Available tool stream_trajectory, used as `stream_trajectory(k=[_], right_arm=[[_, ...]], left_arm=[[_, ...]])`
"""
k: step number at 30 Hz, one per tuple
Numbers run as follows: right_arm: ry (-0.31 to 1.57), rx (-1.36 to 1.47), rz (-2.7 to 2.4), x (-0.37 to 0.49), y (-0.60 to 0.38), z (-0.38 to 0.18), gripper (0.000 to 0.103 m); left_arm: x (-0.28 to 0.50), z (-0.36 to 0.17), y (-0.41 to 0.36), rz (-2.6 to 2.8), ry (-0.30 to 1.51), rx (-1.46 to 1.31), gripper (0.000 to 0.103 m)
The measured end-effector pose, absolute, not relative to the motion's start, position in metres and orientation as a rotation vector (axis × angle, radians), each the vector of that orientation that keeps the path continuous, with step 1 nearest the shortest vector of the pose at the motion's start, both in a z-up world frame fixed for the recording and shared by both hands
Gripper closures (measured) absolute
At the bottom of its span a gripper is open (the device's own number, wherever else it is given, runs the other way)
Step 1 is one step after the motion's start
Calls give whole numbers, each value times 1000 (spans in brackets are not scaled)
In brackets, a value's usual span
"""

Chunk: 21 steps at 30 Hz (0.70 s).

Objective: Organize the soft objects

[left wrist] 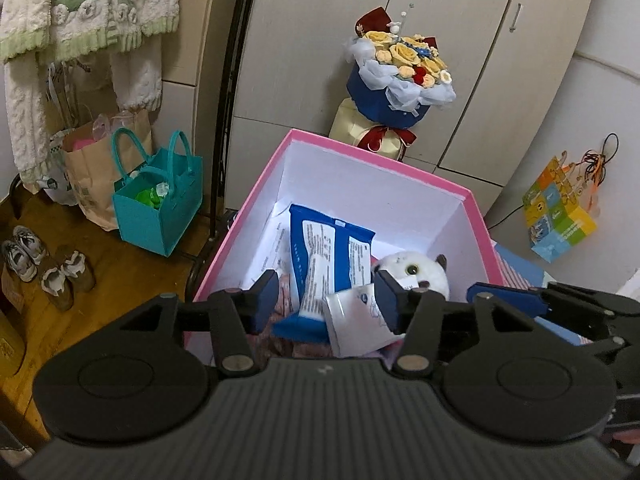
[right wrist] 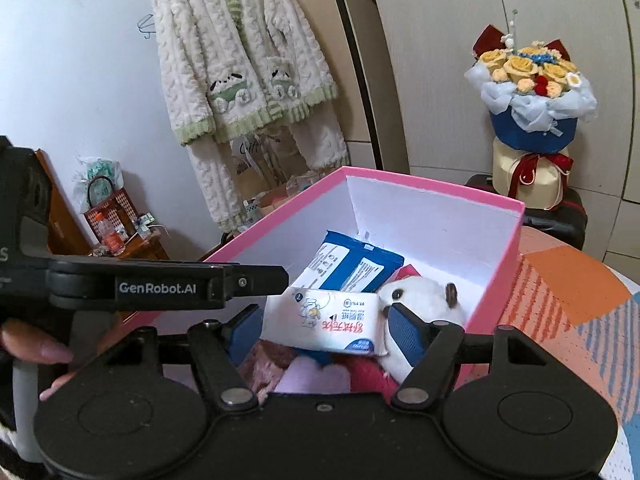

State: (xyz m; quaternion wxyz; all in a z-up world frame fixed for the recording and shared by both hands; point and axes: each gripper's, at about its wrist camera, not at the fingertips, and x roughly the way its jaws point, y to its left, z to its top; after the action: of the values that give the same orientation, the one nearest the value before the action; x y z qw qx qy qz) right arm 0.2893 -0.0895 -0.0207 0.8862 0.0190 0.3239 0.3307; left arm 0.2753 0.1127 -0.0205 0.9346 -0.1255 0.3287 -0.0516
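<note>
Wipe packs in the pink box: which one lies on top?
The small white pack with the cartoon and red lettering; it overlaps the larger blue pack, beside the white plush.

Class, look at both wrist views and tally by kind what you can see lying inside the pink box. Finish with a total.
Wipe packs: 2, the blue pack and the white pack
Plush toys: 1, the white plush animal
Pink and red fabric items at the near end: too jumbled to count
Total clearly countable in the pink box: 3
</note>
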Motion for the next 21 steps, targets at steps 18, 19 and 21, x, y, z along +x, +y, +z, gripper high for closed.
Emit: stream_trajectory(k=[18,19,21], right_arm=[[529,-60,522,188,-125,12,28],[517,-63,513,182,-128,16,28],[496,-59,499,169,-133,23,28]], left_arm=[[190,19,96,-182,613,-105,39],[184,22,93,-186,605,-97,39],[168,31,89,-197,576,-77,35]])
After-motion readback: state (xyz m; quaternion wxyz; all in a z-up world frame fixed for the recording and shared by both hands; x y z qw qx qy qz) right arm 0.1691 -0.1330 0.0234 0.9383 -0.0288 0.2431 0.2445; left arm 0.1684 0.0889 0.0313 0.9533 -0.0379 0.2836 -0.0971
